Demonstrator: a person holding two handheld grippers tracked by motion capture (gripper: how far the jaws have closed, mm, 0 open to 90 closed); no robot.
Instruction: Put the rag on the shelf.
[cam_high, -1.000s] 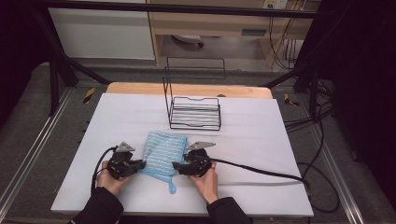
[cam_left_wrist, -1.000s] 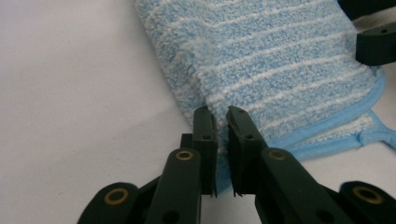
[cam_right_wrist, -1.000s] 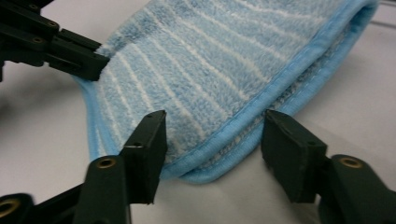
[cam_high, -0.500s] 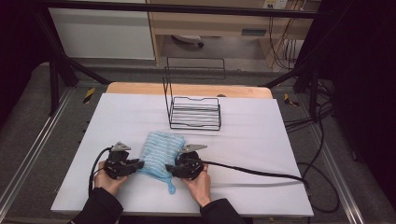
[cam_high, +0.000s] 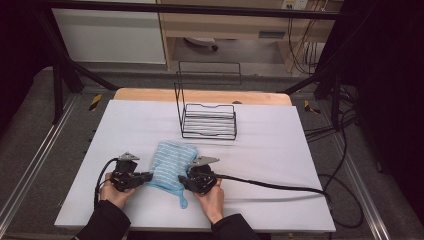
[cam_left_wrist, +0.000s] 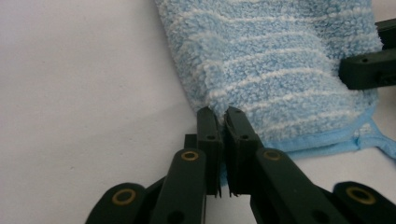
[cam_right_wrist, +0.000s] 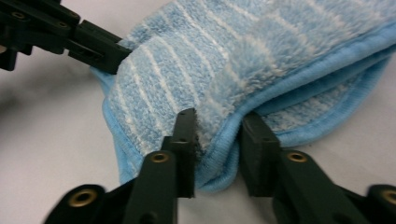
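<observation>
Both grippers are clamped on the blue striped towel (cam_high: 171, 170): left gripper (cam_left_wrist: 222, 122) pinches its edge, right gripper (cam_right_wrist: 219, 128) holds a thick fold. The towel's far side is cut off in both gripper views.

The high view looks forward and down from above the person's side, taking in the whole white table (cam_high: 280, 165) and the wire rack (cam_high: 209, 121) toward its far edge. Each gripper view sits low, just behind its own black jaws, facing along them very close to the blue striped towel (cam_left_wrist: 280, 60). All three views share that towel, and each gripper view catches the opposite gripper's jaws beyond it.
</observation>
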